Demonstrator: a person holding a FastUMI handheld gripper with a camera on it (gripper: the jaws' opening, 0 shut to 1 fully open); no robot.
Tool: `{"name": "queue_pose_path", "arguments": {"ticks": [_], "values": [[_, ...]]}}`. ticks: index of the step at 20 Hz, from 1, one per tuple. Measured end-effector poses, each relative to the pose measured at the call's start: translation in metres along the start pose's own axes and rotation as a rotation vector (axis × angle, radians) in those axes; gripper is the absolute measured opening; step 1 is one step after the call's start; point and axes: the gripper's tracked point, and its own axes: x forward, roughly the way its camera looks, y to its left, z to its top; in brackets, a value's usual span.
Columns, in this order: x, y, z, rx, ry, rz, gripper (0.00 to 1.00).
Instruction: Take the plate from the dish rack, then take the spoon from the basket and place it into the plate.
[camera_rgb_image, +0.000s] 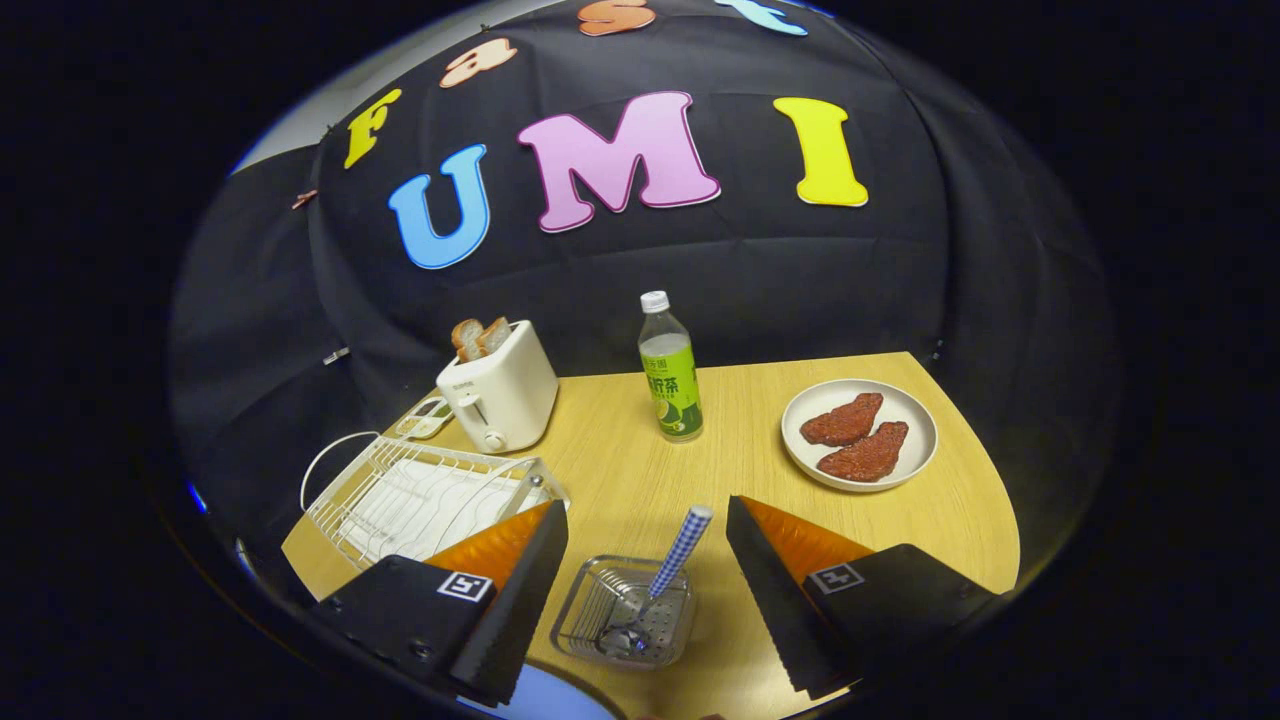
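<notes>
My gripper (644, 506) is open, with nothing between its fingers. Low between the fingers, a small clear basket (572, 610) stands on the wooden table (620, 470). A spoon (676, 556) with a blue-and-white checked handle leans in it, bowl down and handle tip pointing up just inside the right finger. A white wire dish rack (400, 490) sits beyond the left finger, partly hidden by it. Something white shows through its wires; I cannot tell its shape.
A white toaster (505, 395) with two bread slices stands behind the rack. A green-labelled bottle (670, 375) stands mid-table. Beyond the right finger lies a white plate (922, 420) holding two reddish-brown meat pieces. The table's edge curves around on the right.
</notes>
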Motion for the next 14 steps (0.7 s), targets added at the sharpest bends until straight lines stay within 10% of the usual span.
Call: {"name": "queue_pose_path", "arguments": {"ticks": [5, 14], "values": [[0.036, -0.015, -0.024, 0.057, 0.085, -0.041, 0.96], [0.056, -0.01, -0.041, 0.074, 0.155, -0.048, 0.44]]}}
